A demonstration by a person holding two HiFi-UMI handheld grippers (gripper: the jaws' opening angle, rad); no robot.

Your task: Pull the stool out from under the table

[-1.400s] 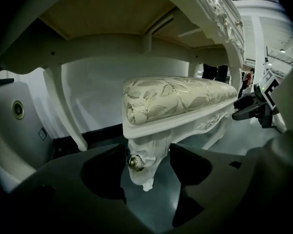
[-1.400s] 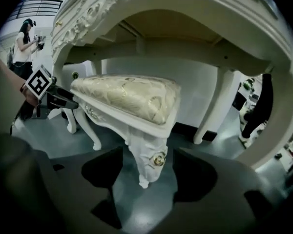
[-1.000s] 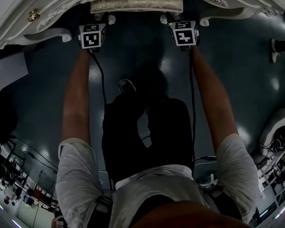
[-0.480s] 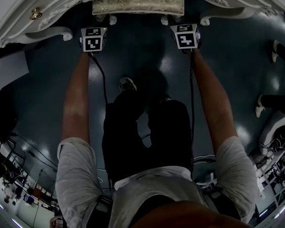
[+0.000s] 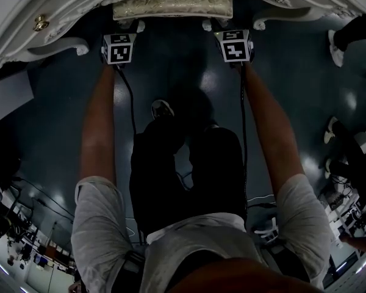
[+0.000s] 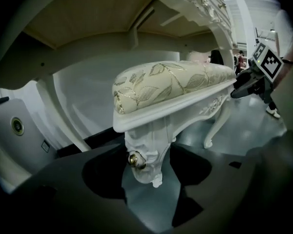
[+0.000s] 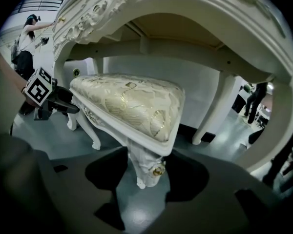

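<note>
- Spot stool parked deep in the kneehole of the white carved table, upright on the dark floor, with only the cushion's front edge poking out in the head view. Not pulled out yet.
- Tag left tool as wide, jaws just opened further, straddling the stool's near left leg with floor visible either side and no pad pressing. Probably spread that far to clear the bulky carving and brass knob before closing.
- Tag right tool as wide too, a bit less spread, framing the other near leg. Small gaps on both sides, no grip seen.
- Read the pairing as deliberate: one tool per front leg, at matching height, for a straight even pull rather than a twist.
- Read the downward-slanted reach as aimed at the legs just under the seat rail, likely because of the poor hold offered by the soft cushion and thin rim.
- Note forearms stretched forward and shoe set well back, leaving bare floor for the stool to slide into.
- Judge step in hand as closing on both legs, pull not begun.
- Watch for slipping off the rounded carving, or a one-sided grip swinging the stool into a table leg.
</note>
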